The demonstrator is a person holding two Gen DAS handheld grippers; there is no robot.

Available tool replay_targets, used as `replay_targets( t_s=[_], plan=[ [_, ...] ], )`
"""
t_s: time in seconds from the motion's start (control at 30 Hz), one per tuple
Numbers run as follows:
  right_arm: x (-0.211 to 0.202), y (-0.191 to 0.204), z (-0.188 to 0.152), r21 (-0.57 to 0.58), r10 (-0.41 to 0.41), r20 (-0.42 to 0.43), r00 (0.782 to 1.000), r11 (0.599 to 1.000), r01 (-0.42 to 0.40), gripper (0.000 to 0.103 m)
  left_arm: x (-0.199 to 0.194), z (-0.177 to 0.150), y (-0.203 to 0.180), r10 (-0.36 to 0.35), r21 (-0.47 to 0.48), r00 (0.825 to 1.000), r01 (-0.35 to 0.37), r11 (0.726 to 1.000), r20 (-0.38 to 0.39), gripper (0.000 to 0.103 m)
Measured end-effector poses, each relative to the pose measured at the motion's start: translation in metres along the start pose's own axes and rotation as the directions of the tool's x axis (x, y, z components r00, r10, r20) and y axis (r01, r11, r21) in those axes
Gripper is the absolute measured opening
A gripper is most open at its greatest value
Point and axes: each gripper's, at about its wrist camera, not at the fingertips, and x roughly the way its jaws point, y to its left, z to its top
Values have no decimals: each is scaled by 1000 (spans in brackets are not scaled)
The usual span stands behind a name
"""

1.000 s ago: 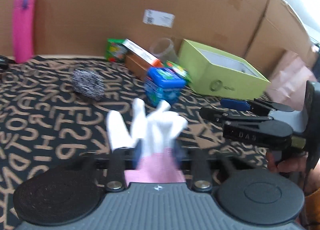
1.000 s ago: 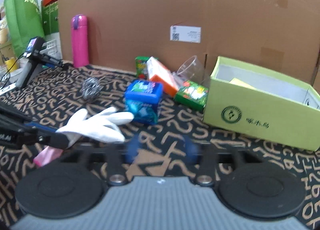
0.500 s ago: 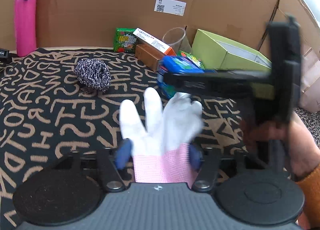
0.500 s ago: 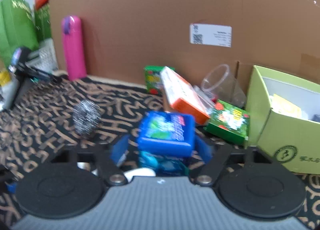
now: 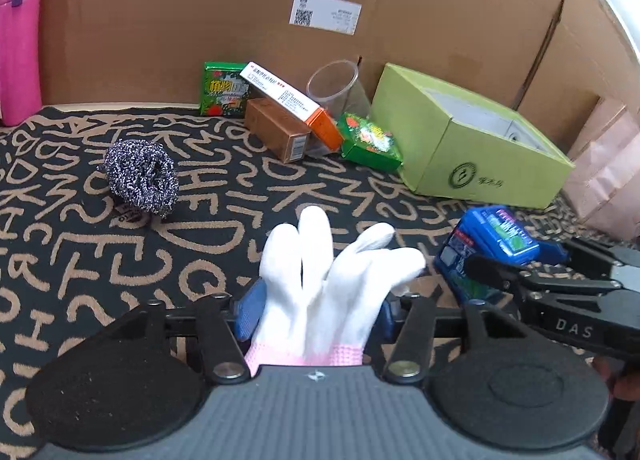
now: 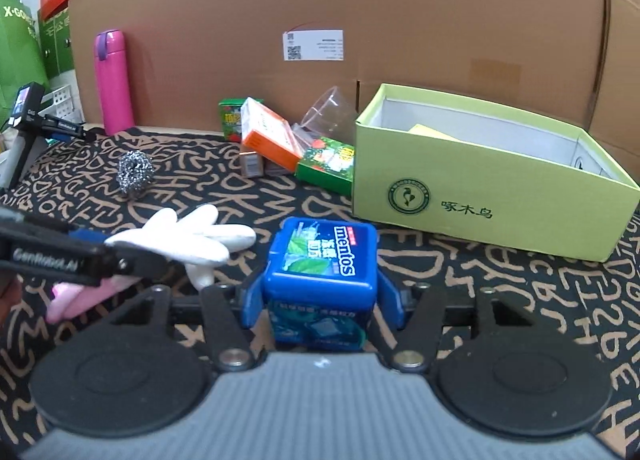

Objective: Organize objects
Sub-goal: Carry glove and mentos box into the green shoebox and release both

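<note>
My left gripper [image 5: 316, 310] is shut on a white glove [image 5: 332, 284] with a pink cuff and holds it above the patterned cloth; the glove also shows in the right wrist view [image 6: 188, 240]. My right gripper [image 6: 320, 300] is shut on a blue Mentos box [image 6: 322, 260], which also shows in the left wrist view [image 5: 490, 248]. An open lime-green box [image 6: 492, 196] stands ahead and to the right, with a yellow item inside it.
A steel scourer [image 5: 140, 176] lies on the black lettered cloth [image 5: 80, 240]. Small green, orange and brown boxes [image 5: 280, 116] and a clear plastic cup [image 5: 334, 84] lie by the cardboard wall. A pink flask [image 6: 113, 80] stands at the far left.
My right gripper moved to the blue Mentos box, closed on it and carried it towards the front right. My left gripper kept hold of the glove.
</note>
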Motion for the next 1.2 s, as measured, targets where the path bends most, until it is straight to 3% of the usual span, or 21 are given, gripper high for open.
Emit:
replay_targets(
  t_s=[0.1, 0.13, 0.23, 0.47, 0.63, 0.77, 0.9, 1.03, 1.2],
  plan=[
    [6, 2, 0, -7, -5, 5, 1000, 1000, 5, 60, -1, 0, -1, 20, 22, 1000, -20, 1000, -4, 28],
    [9, 3, 0, -9, -9, 3, 1000, 1000, 9, 60, -2, 0, -1, 16, 18, 1000, -16, 1000, -8, 17],
    [11, 2, -2, 6, -5, 8, 1000, 1000, 5, 55, -7, -1, 0, 1, 2, 1000, -1, 1000, -16, 9],
    [-15, -13, 5, 33, 41, 54, 998, 999, -43, 55, -24, 25, -27, -99, -6, 994, 99, 995, 44, 8],
    [-44, -38, 29, 41, 7, 156, 988, 999, -13, 55, -32, 64, -66, -165, 59, 978, 158, 986, 131, 8],
    [-61, -63, 49, 45, -67, 229, 971, 997, 58, 55, -23, 98, -100, -210, 90, 961, 197, 976, 178, 8],
    [-67, -92, 67, 61, -150, 274, 950, 988, 139, 55, 2, 130, -134, -252, 93, 951, 239, 967, 178, 8],
    [-53, -127, 84, 75, -237, 279, 931, 971, 225, 55, 41, 153, -161, -268, 85, 952, 257, 963, 147, 8],
    [-15, -173, 92, 116, -264, 237, 935, 963, 242, 55, 103, 165, -185, -260, 77, 962, 254, 964, 82, 8]
  ],
)
